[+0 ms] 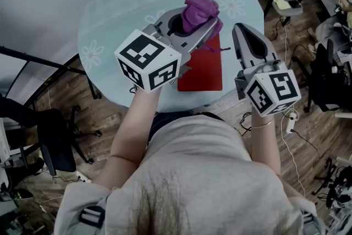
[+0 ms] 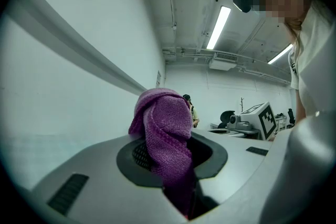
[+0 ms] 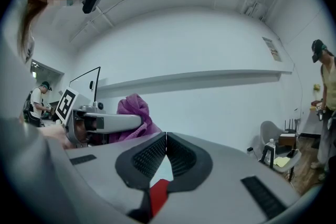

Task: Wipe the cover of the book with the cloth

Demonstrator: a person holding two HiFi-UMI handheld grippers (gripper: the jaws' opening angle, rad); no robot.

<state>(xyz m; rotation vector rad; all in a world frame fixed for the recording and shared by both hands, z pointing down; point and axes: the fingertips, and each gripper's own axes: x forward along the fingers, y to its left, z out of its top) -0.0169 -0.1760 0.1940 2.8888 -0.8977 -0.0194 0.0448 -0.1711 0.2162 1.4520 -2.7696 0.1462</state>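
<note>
The red book (image 1: 204,71) lies at the round table's (image 1: 104,25) near edge, long axis running away from the person. It sits beneath the left gripper (image 1: 202,23), which points level, clamped on the bunched purple cloth (image 1: 199,7) about over the cover's far end. The right gripper (image 1: 241,29), jaws together on nothing, hangs level just right of the book; the cloth likely needs to go straight down.

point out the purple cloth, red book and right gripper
purple cloth (image 1: 199,8), head view, bunched top
red book (image 1: 206,75), head view, bare cover
right gripper (image 3: 165,138), right gripper view, where closed tips meet
</note>
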